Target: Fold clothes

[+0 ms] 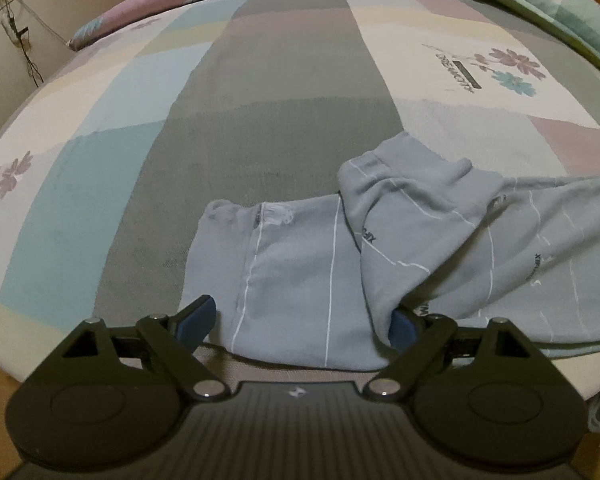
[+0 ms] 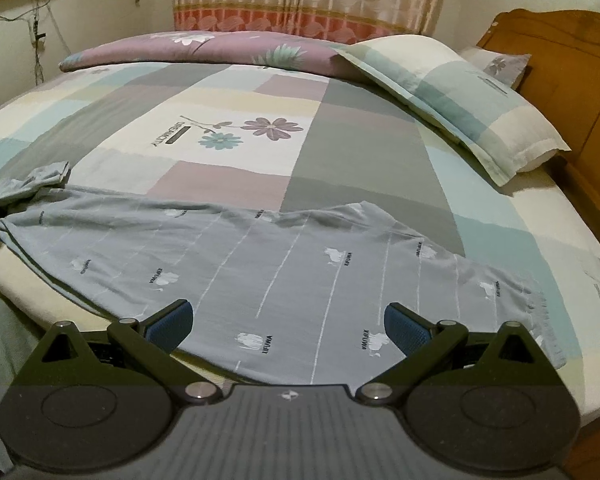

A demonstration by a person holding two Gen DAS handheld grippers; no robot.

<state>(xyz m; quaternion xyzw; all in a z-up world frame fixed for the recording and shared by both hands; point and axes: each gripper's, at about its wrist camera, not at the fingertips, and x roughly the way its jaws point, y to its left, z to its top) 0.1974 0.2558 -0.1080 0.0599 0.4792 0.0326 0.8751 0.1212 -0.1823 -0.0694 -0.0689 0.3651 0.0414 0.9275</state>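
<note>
A grey-blue garment (image 2: 260,276) lies spread along the near edge of the bed (image 2: 340,152). The left gripper (image 1: 304,320) has its jaws wide apart over the cuffed end, cloth between them, ungripped. The right gripper (image 2: 288,324) likewise stands open over the garment's hem.

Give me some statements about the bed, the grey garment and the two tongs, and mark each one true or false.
1. The grey garment lies on the patchwork bedsheet. True.
2. The left tongs are shut on a pillow. False: they stand open over the garment.
3. The right tongs are open. True.
4. The garment is plain, without print. False: it has white lines and small logos.
5. A pillow lies near the wooden headboard. True.
</note>
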